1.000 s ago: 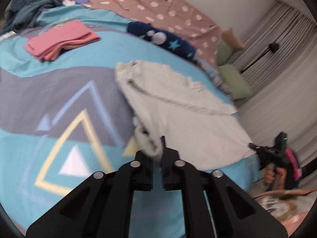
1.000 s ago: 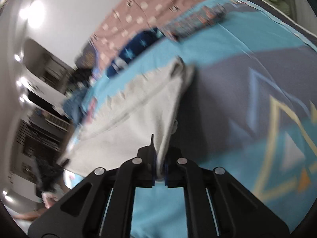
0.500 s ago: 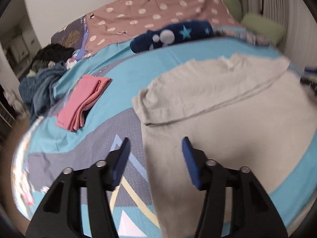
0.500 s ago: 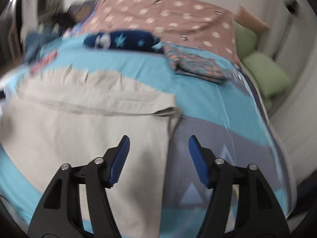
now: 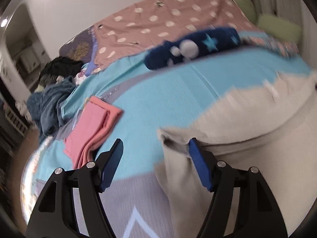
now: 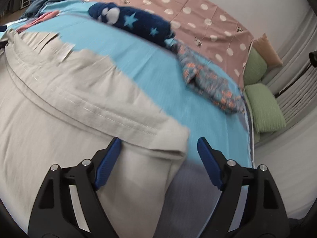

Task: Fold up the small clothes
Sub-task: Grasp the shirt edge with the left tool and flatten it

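A beige garment [image 5: 247, 123] lies spread flat on the blue bedspread [image 5: 168, 91], its far edge folded over with a stitched hem. My left gripper [image 5: 155, 156] is open and empty, straddling the garment's left folded corner. In the right wrist view the same garment [image 6: 59, 107] fills the left side. My right gripper [image 6: 158, 154] is open and empty, with the garment's right folded corner between its jaws.
A folded pink garment [image 5: 95, 127] lies left of the beige one. A navy star-print item [image 5: 190, 47], a patterned garment [image 6: 210, 83], a pink dotted quilt [image 6: 198, 13], green pillows [image 6: 263, 107] and a dark clothes pile [image 5: 53, 91] sit farther back.
Both grippers let go of the beige garment and opened. The garment now lies flat, and both grippers have moved forward over its folded far corners.
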Motion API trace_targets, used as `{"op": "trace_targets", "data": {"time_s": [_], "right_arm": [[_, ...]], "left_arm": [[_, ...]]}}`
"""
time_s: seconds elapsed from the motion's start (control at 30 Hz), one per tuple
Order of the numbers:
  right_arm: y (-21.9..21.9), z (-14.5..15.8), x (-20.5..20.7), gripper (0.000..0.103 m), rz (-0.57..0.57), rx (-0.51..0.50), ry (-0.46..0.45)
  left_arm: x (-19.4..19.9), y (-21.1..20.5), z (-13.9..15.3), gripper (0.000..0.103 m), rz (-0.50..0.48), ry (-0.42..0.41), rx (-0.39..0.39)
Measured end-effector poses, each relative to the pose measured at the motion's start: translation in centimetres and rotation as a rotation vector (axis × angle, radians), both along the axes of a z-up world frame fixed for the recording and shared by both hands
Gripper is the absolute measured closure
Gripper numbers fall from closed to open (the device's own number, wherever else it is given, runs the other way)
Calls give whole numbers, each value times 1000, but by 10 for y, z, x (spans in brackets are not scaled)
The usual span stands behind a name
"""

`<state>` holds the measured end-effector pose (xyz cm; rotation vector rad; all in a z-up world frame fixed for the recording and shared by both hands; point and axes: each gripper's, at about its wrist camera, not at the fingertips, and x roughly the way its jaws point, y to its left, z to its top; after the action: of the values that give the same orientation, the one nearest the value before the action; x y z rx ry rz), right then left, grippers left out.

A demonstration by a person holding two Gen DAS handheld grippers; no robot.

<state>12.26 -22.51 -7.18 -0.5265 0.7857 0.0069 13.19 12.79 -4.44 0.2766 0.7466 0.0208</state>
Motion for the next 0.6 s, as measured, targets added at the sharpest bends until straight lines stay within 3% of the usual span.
{"op": "trace_targets", "data": {"time_s": [0.1, 0.2, 0.43, 0.53, 0.6], "right_arm": [[-18, 17, 22, 23, -69, 131, -32], [-43, 28, 36, 23, -114, 301, -13], [-74, 26, 32, 23, -112, 477, 42], [-77, 29, 23, 23, -57, 524, 56], [-72, 32, 11, 22, 35, 499, 70]], "left_arm": [[21, 30, 24, 34, 78, -56, -198], [24, 43, 32, 32, 50, -51, -322], [19, 53, -7, 31, 25, 91, -449], [12, 49, -15, 31, 5, 118, -428], [6, 45, -18, 31, -19, 136, -395]]}}
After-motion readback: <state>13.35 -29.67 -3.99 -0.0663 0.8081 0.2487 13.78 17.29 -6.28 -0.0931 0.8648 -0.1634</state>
